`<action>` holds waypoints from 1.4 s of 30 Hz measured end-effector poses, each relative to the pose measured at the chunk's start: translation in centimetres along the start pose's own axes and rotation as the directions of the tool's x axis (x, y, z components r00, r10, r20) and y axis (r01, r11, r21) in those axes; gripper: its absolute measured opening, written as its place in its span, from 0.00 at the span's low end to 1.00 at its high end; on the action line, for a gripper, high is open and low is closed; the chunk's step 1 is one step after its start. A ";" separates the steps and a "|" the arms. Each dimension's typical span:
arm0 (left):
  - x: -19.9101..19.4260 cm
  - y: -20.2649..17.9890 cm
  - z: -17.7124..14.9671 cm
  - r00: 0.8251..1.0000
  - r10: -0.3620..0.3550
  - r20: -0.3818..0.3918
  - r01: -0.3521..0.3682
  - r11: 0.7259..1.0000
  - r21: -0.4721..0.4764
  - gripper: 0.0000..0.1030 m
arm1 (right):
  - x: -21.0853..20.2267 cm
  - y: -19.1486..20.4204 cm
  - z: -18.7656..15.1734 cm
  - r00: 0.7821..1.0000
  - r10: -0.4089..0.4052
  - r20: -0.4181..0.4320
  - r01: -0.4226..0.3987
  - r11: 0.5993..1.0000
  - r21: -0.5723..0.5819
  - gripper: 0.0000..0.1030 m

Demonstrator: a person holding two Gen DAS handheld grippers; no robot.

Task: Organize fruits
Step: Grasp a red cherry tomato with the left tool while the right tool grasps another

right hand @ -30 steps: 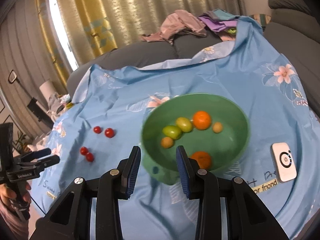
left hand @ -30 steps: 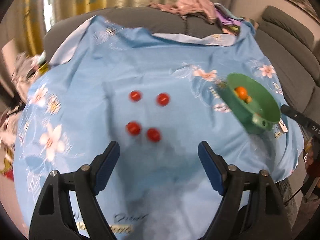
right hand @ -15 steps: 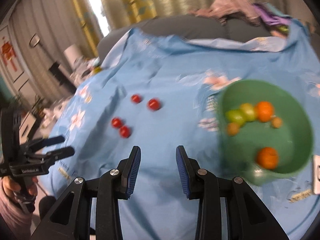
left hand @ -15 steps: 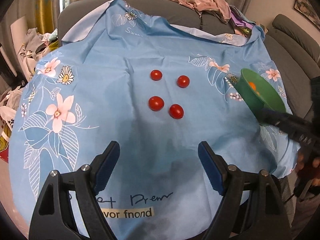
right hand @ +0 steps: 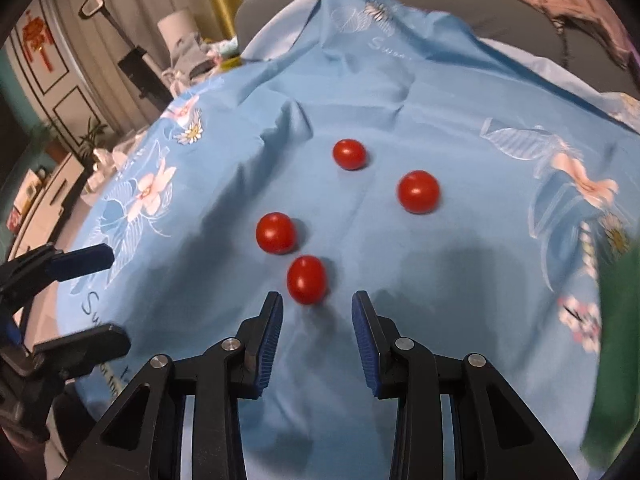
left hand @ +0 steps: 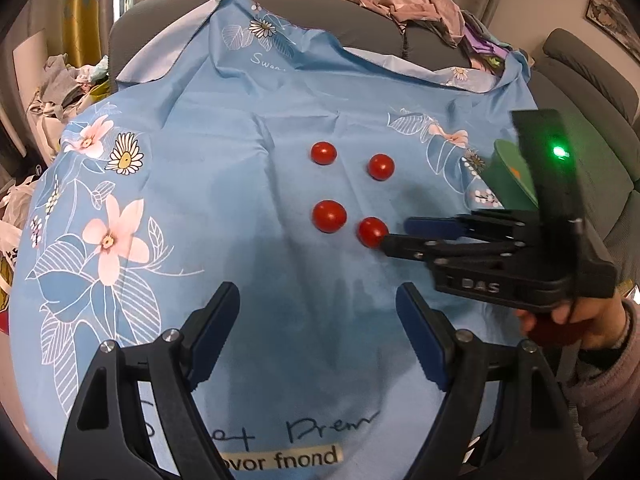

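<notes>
Several red cherry tomatoes lie on the blue flowered cloth. The nearest tomato sits just ahead of my right gripper, which is open and empty, low over the cloth. In the left wrist view the same tomato touches the tip of the right gripper. Another tomato lies beside it, and two more lie farther back. My left gripper is open and empty, short of the tomatoes. The green bowl stands at the right, partly hidden behind the right gripper's body.
The cloth covers a grey sofa with piled clothes at the back. Clutter lies off the left edge. The bowl's edge shows blurred at the right of the right wrist view.
My right gripper has swung left from the green bowl to the tomatoes and dropped low, its tips now at the nearest one. The left gripper has come slightly closer to the tomatoes.
</notes>
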State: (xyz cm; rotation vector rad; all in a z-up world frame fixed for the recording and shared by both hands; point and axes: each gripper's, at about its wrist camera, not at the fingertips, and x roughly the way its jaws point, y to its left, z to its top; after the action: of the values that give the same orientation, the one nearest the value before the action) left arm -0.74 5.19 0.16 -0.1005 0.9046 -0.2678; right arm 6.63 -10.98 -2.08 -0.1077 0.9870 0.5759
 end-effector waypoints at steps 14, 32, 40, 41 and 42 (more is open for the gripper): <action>2.9 -1.5 2.6 0.999 -0.030 -0.018 0.031 0.998 0.059 0.76 | 0.5 -1.3 0.2 1.000 -0.020 0.010 0.020 1.000 0.012 0.25; 10.8 -2.6 5.2 0.988 0.089 -0.122 -0.071 0.987 0.143 0.29 | -3.6 -5.1 -1.9 0.994 0.004 0.110 -0.016 0.994 0.111 0.25; 9.1 -2.7 4.7 0.992 0.051 -0.118 -0.039 0.994 0.103 0.28 | -4.1 -5.3 -2.2 0.992 0.009 0.129 -0.026 0.992 0.127 0.25; 8.5 -3.0 4.6 0.993 0.041 -0.109 -0.029 0.994 0.106 0.28 | -4.3 -5.3 -2.3 0.991 0.009 0.132 -0.026 0.992 0.127 0.25; 7.8 -3.5 4.6 0.995 0.030 -0.100 -0.019 0.994 0.111 0.28 | -4.5 -5.3 -2.4 0.991 0.008 0.136 -0.026 0.992 0.128 0.25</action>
State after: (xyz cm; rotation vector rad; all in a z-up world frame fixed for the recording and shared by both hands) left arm 6.83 -0.40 -2.29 0.0263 0.9896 -0.3014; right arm 5.62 -18.09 -0.64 0.0543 0.8915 0.5265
